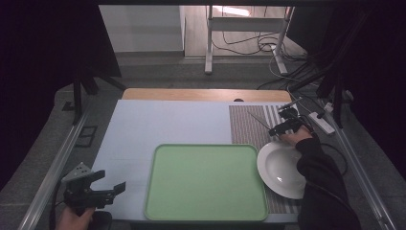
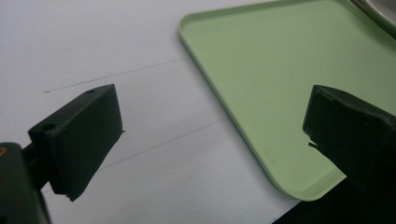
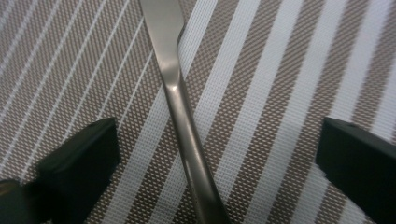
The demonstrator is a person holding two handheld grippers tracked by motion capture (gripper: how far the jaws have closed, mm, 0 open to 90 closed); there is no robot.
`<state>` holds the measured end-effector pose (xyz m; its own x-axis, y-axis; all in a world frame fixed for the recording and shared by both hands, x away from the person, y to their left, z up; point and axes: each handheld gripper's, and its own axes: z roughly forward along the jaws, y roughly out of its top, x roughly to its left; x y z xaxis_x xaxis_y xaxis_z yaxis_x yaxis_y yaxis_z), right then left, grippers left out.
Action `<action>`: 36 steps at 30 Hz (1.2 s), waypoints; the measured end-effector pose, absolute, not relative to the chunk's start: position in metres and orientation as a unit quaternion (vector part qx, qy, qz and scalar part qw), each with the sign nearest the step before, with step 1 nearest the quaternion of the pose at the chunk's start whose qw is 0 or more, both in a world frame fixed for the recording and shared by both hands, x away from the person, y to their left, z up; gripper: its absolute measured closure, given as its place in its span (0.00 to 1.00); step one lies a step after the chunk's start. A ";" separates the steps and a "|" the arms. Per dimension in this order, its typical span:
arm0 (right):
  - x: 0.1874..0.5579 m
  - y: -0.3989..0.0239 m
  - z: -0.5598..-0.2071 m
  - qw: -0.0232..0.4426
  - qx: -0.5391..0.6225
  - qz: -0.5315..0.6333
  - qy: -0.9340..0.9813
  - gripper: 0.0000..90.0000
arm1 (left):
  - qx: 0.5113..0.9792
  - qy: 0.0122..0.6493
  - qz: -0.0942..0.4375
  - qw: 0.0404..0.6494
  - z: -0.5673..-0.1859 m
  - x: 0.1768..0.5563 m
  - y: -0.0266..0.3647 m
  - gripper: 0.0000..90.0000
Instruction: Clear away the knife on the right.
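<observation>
2 grippers, left and right, fingers spread, 1 knife, 1 tray, 1 plate

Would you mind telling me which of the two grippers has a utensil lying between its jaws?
The right gripper, over the striped placemat: a metal knife lies between its open jaws. The left gripper hovers open by the green tray, with nothing between.

Dim room, grey floor beyond the bench. Bench top is pale, with a wooden strip along its far edge. Behind it a white-framed stand on two legs, loose cables tangled around its base. Pale wall at back left, bright light patch at top. Dark drapes both sides, metal rails flank the bench
</observation>
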<state>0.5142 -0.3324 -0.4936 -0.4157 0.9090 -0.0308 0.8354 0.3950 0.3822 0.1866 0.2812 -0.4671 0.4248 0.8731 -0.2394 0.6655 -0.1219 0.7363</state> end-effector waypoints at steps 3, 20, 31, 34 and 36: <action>0.518 -0.333 -0.499 0.114 0.521 0.151 0.832 0.18 | 0.738 0.523 0.126 0.408 -0.467 0.187 0.281 0.05; 0.514 -0.325 -0.491 0.103 0.462 0.166 0.865 0.90 | 0.739 0.523 0.127 0.405 -0.467 0.187 0.281 0.06; 0.513 -0.348 -0.478 0.104 0.495 0.193 0.841 0.90 | 0.741 0.521 0.128 0.404 -0.467 0.187 0.280 0.06; 0.513 -0.350 -0.475 0.108 0.495 0.190 0.841 0.90 | 0.740 0.521 0.128 0.404 -0.467 0.186 0.280 0.06; 0.512 -0.352 -0.473 0.109 0.497 0.192 0.839 0.90 | 0.741 0.521 0.129 0.404 -0.467 0.186 0.280 0.06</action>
